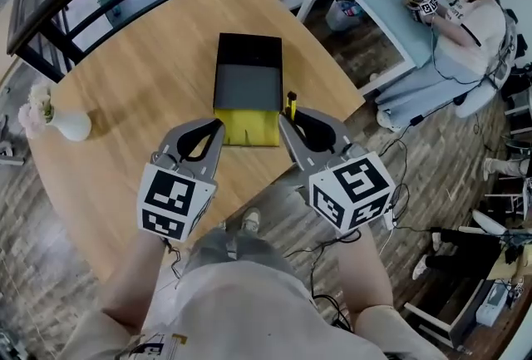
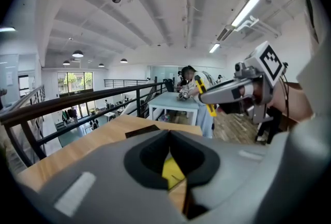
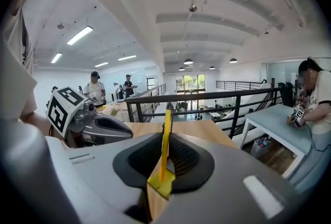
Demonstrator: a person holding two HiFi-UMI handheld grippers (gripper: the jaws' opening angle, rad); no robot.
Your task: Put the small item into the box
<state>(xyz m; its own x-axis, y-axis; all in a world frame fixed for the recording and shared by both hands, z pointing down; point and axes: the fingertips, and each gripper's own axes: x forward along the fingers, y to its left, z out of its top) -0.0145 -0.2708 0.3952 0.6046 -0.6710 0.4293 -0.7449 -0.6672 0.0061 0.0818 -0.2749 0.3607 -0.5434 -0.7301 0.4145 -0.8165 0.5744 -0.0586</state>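
You're working over the round wooden table (image 1: 125, 92), with the black box (image 1: 247, 88) lying open near the middle. Your left gripper (image 1: 218, 124) is sitting closed on nothing by the box's near edge, and your right gripper (image 1: 287, 119) is clamping a thin yellow stick (image 1: 292, 105) upright beside its near right corner

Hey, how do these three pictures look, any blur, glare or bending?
Head view: even light, sharp on the box. Left gripper view: fisheye curves the railing, near jaws soft, corners black. Right gripper view: same bending, held yellow item crisp, strip light glares mildly.
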